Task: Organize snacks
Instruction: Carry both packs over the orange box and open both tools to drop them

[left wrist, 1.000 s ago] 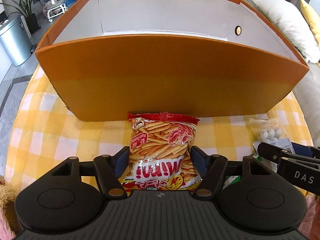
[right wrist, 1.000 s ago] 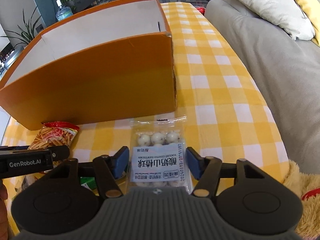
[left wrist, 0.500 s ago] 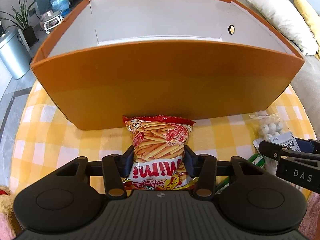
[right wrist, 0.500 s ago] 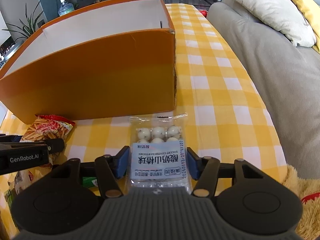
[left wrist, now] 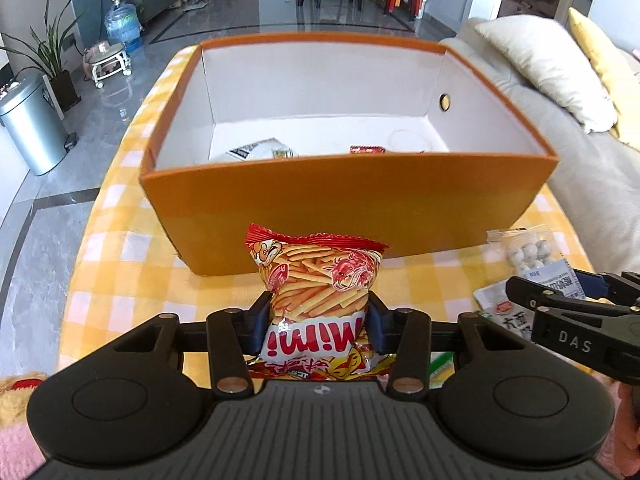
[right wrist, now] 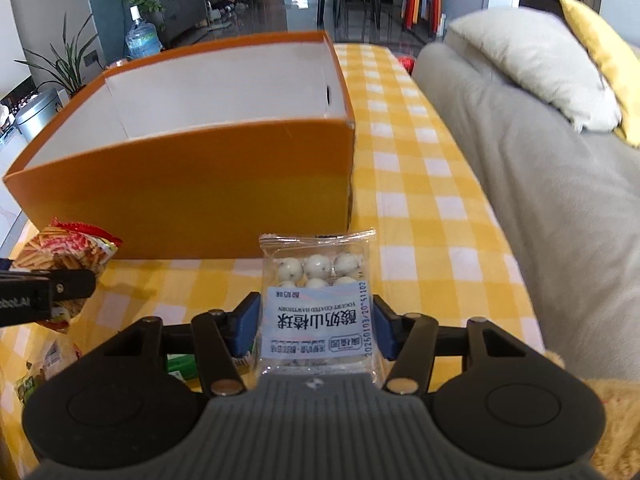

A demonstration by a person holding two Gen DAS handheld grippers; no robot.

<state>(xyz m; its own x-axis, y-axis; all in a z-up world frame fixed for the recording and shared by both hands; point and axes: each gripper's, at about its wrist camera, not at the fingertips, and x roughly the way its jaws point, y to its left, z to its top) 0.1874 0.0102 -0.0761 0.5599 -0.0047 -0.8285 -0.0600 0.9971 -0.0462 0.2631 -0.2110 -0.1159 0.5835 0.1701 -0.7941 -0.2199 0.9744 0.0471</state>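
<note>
My left gripper (left wrist: 318, 320) is shut on a red and yellow Mimi snack bag (left wrist: 316, 280) and holds it raised in front of the orange box (left wrist: 360, 200). My right gripper (right wrist: 316, 320) is shut on a clear packet of white hawthorn balls (right wrist: 316, 304), also lifted near the box's front right corner (right wrist: 348, 184). The box is open, white inside, with a few snack packets on its floor (left wrist: 256, 150). The Mimi bag also shows in the right wrist view (right wrist: 68, 248), and the ball packet in the left wrist view (left wrist: 528, 254).
The box stands on a yellow checked tablecloth (right wrist: 420, 200). More packets lie near the table's front edge (left wrist: 500, 308). A grey sofa (right wrist: 540, 180) with cushions runs along the right. A metal bin (left wrist: 32, 128) and plants stand on the floor at left.
Both grippers closed on their packets and lifted them. The views rose, so the box's inside floor and the snacks in it now show in the left wrist view.
</note>
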